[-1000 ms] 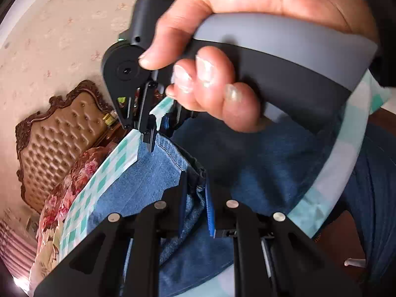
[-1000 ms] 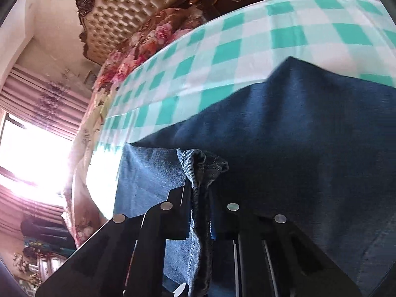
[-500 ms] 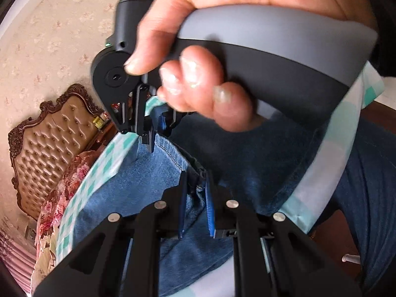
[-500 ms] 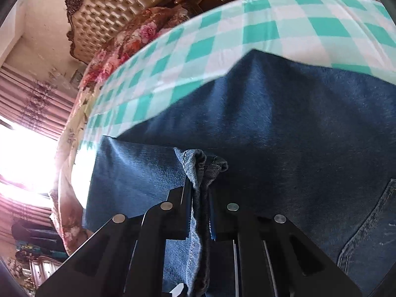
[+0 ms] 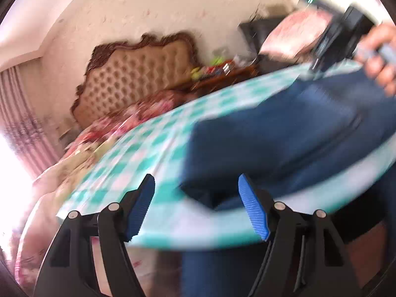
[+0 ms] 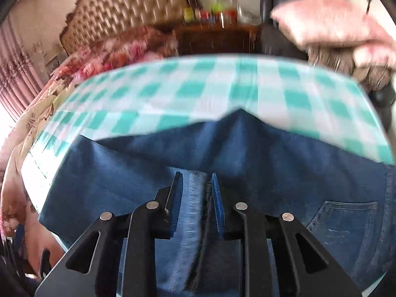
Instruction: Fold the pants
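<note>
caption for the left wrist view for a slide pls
Open left claw above dark blue denim pants folded on the teal-and-white checked tablecloth.
</note>
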Demonstrator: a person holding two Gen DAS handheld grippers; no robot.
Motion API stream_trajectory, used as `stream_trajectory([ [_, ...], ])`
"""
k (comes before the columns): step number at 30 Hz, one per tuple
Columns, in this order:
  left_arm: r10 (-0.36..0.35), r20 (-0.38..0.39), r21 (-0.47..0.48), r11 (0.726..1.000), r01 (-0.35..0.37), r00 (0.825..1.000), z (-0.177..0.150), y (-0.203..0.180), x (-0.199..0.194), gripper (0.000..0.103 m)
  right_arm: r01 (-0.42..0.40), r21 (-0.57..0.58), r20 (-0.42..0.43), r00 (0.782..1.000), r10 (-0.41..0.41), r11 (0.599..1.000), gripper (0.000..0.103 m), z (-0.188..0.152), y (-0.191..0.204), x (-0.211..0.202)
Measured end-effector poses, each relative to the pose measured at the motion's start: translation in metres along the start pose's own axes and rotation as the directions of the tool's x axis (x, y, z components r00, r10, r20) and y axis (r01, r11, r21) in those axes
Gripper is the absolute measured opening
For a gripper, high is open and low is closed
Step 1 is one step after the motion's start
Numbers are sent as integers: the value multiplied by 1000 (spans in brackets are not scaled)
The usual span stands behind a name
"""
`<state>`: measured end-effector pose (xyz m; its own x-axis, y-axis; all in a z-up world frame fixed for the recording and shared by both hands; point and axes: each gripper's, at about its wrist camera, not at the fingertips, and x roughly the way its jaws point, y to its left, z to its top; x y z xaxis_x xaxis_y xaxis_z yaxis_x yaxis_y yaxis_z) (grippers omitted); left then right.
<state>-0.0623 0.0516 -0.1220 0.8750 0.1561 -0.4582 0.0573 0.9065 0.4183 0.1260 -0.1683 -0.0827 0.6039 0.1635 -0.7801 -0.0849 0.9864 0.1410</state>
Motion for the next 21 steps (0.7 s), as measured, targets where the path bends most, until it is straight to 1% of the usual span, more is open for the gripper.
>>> stream_trajectory([
  [2,50,-10,59,997,-49,999,-8,4,6,70,29,-60,-4,1000,-29,998,22,-10,17,6],
  [3,70,-15,83,994,-68,997,-8,4,10,70,65,-91,-25,997,-67,994,18,-16,24,16],
  [4,87,-24,120,989,-84,996,-6,1,16,70,86,-89,-56,994,-91,992,14,-20,25,26],
  [5,91,-22,143,986,-87,996,-4,-3,16,70,102,-63,-90,990,-108,993,13,-25,20,35],
  [6,94,-14,174,981,-90,995,1,-1,21,70,112,-54,-100,988,-117,992,13,-29,16,39],
  [7,100,-9,197,976,-96,995,3,-4,23,70,126,-51,-112,985,-131,991,9,-33,12,43],
  [8,104,-14,224,970,-98,994,2,-6,25,70,126,-61,-114,985,-132,990,7,-35,10,46],
  [9,102,-37,265,960,-89,994,2,-12,31,71,129,-77,-112,984,-137,989,7,-36,11,46],
  [10,109,-50,315,945,-88,993,-1,-17,38,72,137,-92,-114,983,-147,986,7,-38,14,46],
  [11,123,-51,344,934,-99,991,-4,-18,41,72,148,-106,-116,980,-160,983,7,-38,16,47],
  [12,131,-55,364,926,-102,990,-6,-20,43,72,153,-111,-114,979,-166,982,7,-39,17,47],
  [14,138,-84,383,919,-96,987,0,-20,51,72,171,-126,-107,977,-185,977,7,-41,20,48],
  [15,168,-113,429,897,-104,979,0,-22,58,72,187,-141,-102,974,-202,972,7,-41,22,48],
  [16,204,-108,472,872,-131,973,-1,-22,61,72,196,-150,-100,972,-212,969,7,-41,24,49],
  [17,245,-96,489,856,-169,965,-1,-19,63,73,197,-154,-99,972,-214,968,7,-40,24,50],
  [18,266,-90,486,853,-191,960,1,-13,63,79,194,-155,-99,973,-210,969,7,-42,24,48],
  [19,278,-94,481,854,-201,956,3,-7,62,80,188,-155,-101,974,-205,970,7,-42,23,48],
  [20,284,-104,518,834,-192,953,0,-10,65,81,183,-155,-103,974,-200,971,7,-41,22,48],
  [21,286,-121,588,792,-163,951,-9,-17,72,81,181,-155,-109,974,-199,971,7,-40,22,48],
])
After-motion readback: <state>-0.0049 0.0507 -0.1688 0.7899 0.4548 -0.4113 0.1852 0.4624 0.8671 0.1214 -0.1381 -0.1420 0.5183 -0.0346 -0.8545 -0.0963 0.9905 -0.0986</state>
